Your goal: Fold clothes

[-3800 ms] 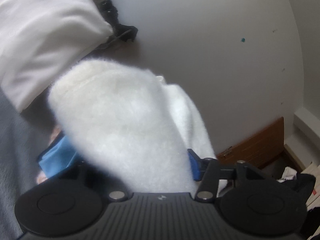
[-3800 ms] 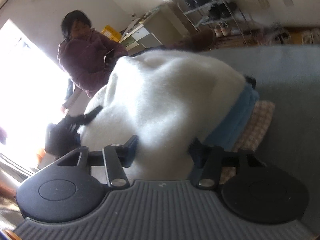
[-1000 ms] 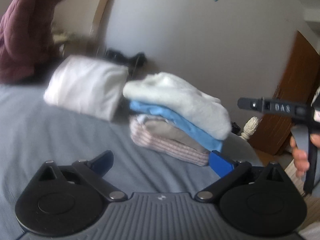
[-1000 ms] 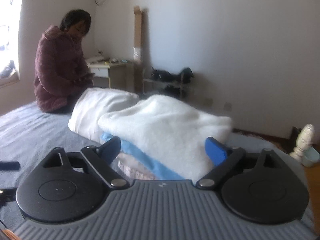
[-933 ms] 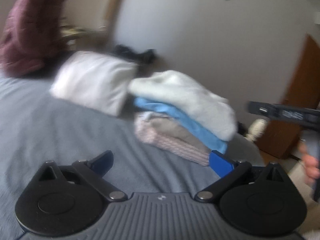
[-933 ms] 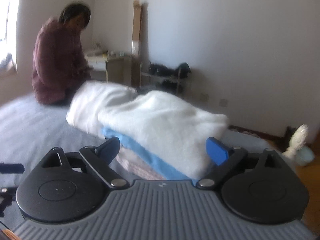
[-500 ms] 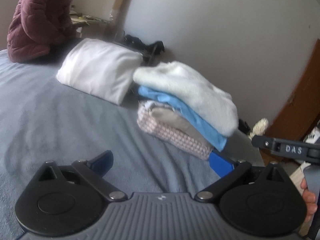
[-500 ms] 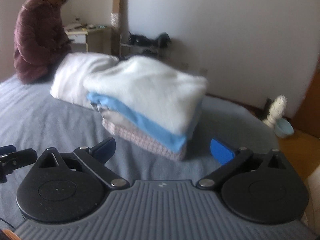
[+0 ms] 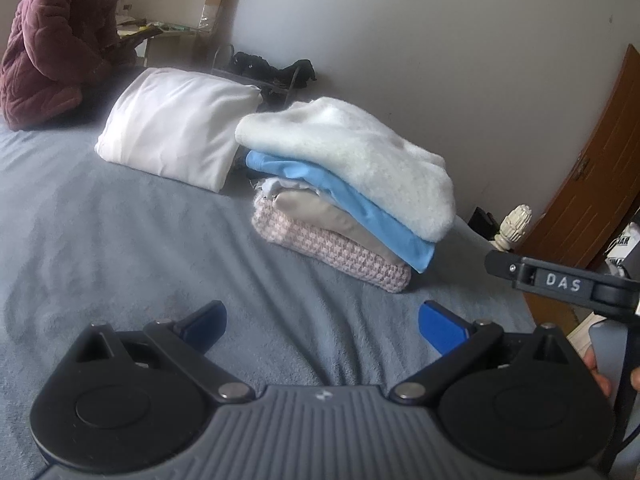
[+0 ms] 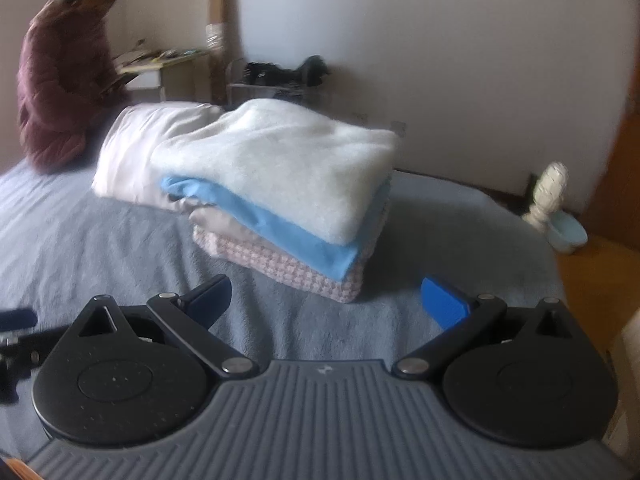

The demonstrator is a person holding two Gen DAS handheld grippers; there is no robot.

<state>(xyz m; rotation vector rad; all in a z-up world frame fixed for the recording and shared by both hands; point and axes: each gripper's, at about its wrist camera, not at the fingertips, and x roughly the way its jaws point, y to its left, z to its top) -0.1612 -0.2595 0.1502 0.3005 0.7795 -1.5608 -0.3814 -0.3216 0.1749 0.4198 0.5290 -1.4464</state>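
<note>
A stack of folded clothes sits on the grey-blue fleece bed cover, toward the far right of the bed: a fluffy white fleece garment on top, a light blue garment under it, then a beige piece, and a pink-and-white houndstooth knit at the bottom. Just left of the stack, touching or nearly so, lies a plump white pillow. The left gripper hovers over the near bed cover with its blue-padded jaws spread wide and nothing between them. The right gripper likewise has its jaws wide apart and empty, short of the stack. At the far left a person in a maroon quilted jacket sits on the bed.
</note>
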